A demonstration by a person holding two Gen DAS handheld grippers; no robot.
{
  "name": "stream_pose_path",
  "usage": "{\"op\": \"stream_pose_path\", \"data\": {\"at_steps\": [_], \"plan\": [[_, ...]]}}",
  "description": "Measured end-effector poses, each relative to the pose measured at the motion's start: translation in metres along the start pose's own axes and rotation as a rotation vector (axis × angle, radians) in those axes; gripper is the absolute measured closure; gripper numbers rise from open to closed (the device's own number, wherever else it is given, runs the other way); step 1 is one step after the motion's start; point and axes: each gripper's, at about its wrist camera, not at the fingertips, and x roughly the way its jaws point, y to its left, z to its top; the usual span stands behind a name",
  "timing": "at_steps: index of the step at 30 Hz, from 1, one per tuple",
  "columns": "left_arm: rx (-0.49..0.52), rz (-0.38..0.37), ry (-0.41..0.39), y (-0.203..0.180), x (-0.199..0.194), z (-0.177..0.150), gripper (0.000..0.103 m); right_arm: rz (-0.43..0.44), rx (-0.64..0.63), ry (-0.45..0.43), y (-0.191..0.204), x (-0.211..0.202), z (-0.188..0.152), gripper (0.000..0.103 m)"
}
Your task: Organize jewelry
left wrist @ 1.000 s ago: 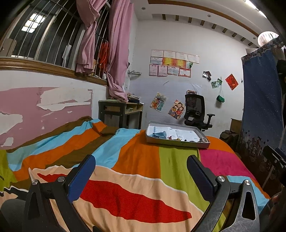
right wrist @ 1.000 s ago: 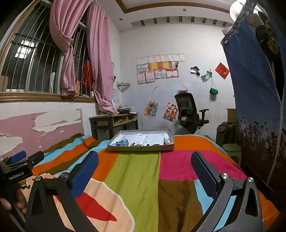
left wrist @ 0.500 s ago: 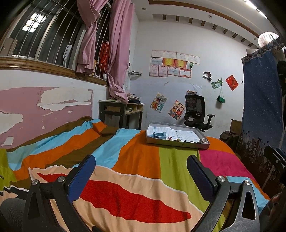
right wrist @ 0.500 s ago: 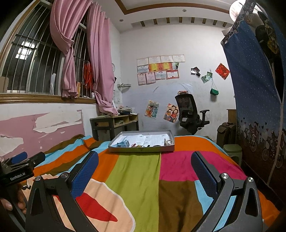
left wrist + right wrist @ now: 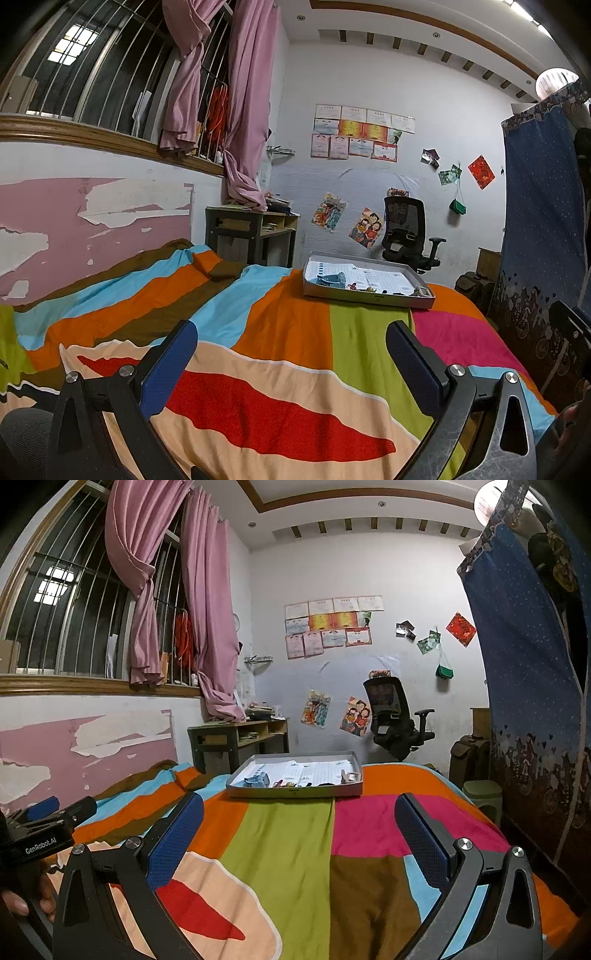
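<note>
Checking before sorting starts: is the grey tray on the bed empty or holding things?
Holding things. The tray has a small blue item and several tiny pieces along its near edge on paper; what they are is unclear.

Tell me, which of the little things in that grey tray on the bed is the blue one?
The blue piece lies at the left end of the grey tray, beside a row of smaller, darker or mixed-coloured bits. It is the largest and the only blue one.

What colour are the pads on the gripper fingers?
Blue pads with a fine dotted texture on black fingers; clearest in the right wrist view.
</note>
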Motion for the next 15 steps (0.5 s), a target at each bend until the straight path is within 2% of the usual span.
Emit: {"op": "stream_pose_path", "data": {"at_steps": [15], "plan": [[0.001, 0.002, 0.001, 0.0005, 0.0005, 0.0015, 0.0, -0.015, -0.01, 0.0, 0.0022, -0.002, 0.0009, 0.001]]}}
